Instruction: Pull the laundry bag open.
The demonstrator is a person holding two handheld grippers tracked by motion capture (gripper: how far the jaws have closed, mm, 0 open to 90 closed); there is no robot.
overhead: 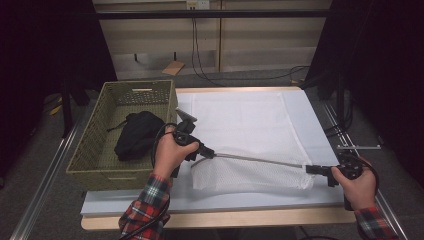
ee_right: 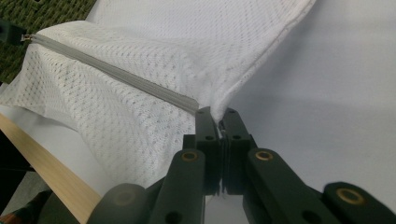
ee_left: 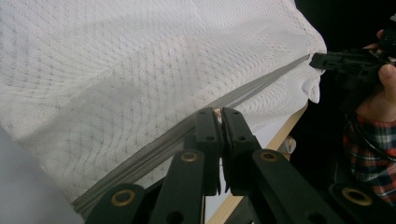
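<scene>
From the high view, we saw the white mesh laundry bag (overhead: 240,130) lying flat on the pale sheet that covered the surface (overhead: 320,125), its near edge lifted and stretched between our two grippers so that the grey zipper (overhead: 260,160) ran taut just above the surface. Our left gripper (overhead: 209,153) held the zipper's left end close to the woven olive basket (overhead: 90,145), which stood at the surface's left side with a black garment (overhead: 137,134) lying inside it. Our right gripper (overhead: 311,169) held the bag's right end near the surface's front right corner, and plaid sleeves covered both our forearms. In the left gripper view, the fingers (ee_left: 208,128) were clenched on the zipper's end, with a small pale piece pinched between their tips; whether that was the zipper pull we could not tell. The grey zipper (ee_left: 252,88) stretched away across the mesh to the other gripper (ee_left: 334,60), held in our right hand. In the right gripper view, the fingers (ee_right: 205,123) were clenched on the corner of the mesh bag (ee_right: 140,70) where the zipper (ee_right: 116,74) ended, and the zipper ran away up to the left, toward the basket (ee_right: 42,14).
</scene>
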